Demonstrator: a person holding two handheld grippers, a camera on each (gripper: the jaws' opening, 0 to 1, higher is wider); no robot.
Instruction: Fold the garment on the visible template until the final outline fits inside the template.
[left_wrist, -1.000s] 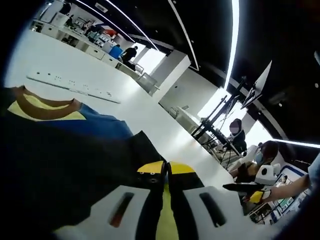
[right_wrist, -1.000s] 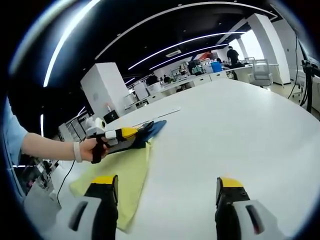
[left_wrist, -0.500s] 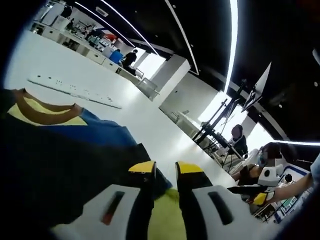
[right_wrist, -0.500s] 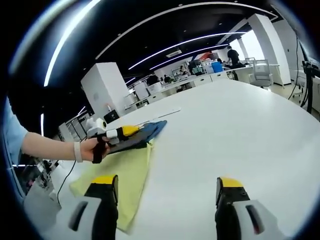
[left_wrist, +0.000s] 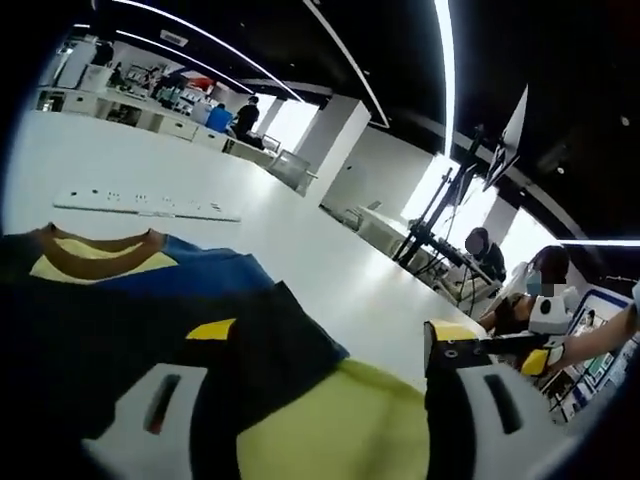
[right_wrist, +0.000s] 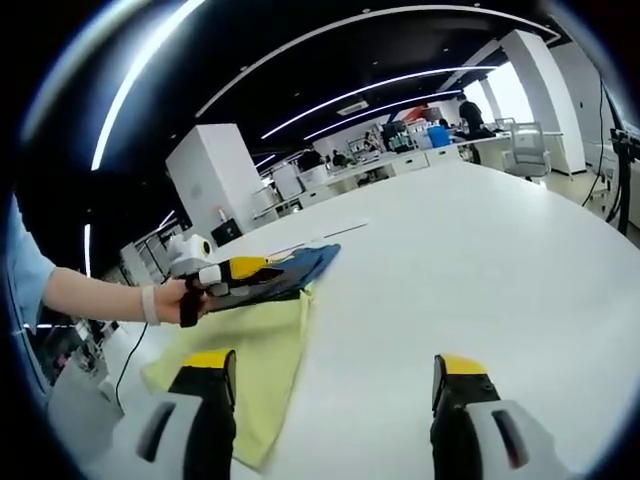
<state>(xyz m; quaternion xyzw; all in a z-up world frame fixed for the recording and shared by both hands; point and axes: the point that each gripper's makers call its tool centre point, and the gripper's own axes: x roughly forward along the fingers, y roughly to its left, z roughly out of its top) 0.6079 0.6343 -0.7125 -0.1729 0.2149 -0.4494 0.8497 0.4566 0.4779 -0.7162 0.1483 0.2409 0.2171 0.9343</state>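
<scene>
Garment and template on white table

The dark-and-blue garment lies on the yellow template atop the white table. The left claw gapes wide over the cloth; the right claw hangs wide, holding nothing.

A white power strip lies on the white table; seated people beyond it.

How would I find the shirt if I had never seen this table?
Look at the big white table. A yellow sheet lies near one edge, and the shirt lies on it. It is the only dark cloth, with blue, a brown collar and yellow inside.
</scene>
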